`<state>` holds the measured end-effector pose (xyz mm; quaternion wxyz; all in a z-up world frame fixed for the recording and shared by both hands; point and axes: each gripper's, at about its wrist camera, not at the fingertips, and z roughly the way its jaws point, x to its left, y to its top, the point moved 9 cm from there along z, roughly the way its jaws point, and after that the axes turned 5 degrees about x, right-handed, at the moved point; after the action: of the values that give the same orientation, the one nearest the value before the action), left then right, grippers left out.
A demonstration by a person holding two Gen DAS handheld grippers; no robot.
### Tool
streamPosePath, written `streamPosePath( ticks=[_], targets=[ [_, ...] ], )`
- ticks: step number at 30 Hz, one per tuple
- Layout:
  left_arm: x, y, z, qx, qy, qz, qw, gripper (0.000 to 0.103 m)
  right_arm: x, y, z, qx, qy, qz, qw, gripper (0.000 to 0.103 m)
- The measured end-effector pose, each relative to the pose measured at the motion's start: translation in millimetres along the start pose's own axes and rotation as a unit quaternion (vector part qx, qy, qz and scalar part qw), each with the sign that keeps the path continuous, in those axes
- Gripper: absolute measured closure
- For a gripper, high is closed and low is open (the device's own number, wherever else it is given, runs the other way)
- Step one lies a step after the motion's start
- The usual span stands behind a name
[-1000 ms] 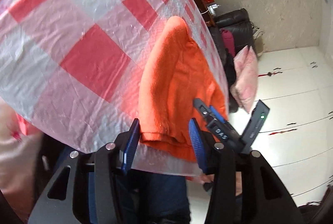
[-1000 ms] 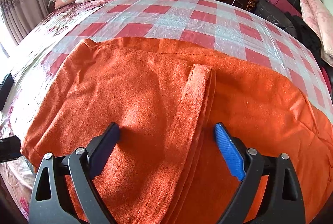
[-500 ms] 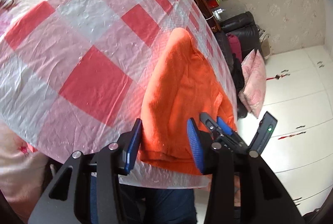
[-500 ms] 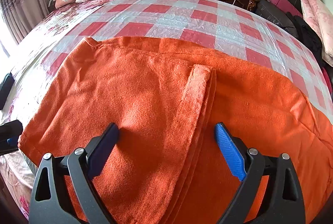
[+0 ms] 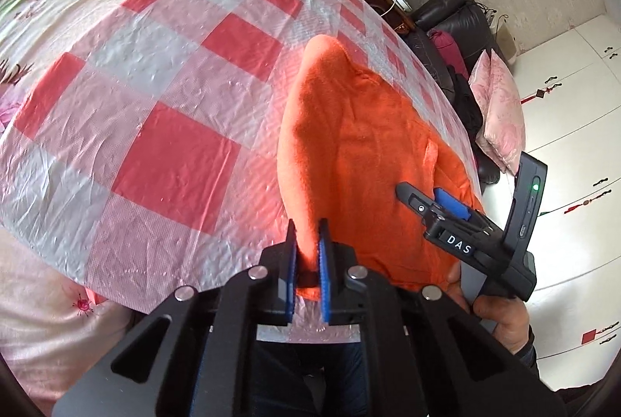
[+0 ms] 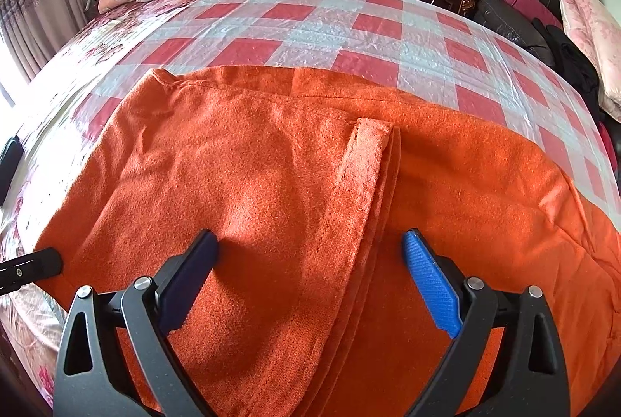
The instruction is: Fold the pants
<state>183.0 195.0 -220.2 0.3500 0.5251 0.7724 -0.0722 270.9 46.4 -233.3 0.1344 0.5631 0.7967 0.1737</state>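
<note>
Since the fuzzy orange fleece pants [image 5: 372, 153] are spread flat on the near part of the red-and-white checked plastic sheet [image 5: 174, 161], the left gripper [image 5: 307, 263] is closing on their near-left edge, probably to lift it for a fold, while the right gripper [image 6: 310, 277] hovers wide open over them.

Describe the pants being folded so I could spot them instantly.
Find the big bed with the red-and-white checked plastic cover. Lying at its near edge are the orange pants, fuzzy like a towel, the only solid bright orange thing among pink florals.
</note>
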Motion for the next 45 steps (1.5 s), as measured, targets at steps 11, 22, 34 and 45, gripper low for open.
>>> streamPosePath(
  ticks=[11,22,34,45],
  targets=[
    [-29.9,0.7,-25.8,-0.07,0.094,0.112,0.9868,0.095,44.5,47.3,-41.4,0.036,0.058,-0.013,0.998,0.012],
    [-106.4,-12.4,-48.4,-0.149,0.229,0.293,0.9164,0.095,165.9,87.9,-25.9,0.144,0.097,-0.152,0.973,0.012],
    [-292.7,-53.3,-19.0,-0.206,0.172,0.484,0.8333,0.096,-9.0,107.4,-118.6,0.046,0.123,-0.021,0.991,0.09],
    [-382.9,-190.7,149.4,-0.172,0.167,0.639,0.7312,0.095,-244.4,-7.3,-89.9,0.049,0.161,0.182,0.969,0.09]
  ],
)
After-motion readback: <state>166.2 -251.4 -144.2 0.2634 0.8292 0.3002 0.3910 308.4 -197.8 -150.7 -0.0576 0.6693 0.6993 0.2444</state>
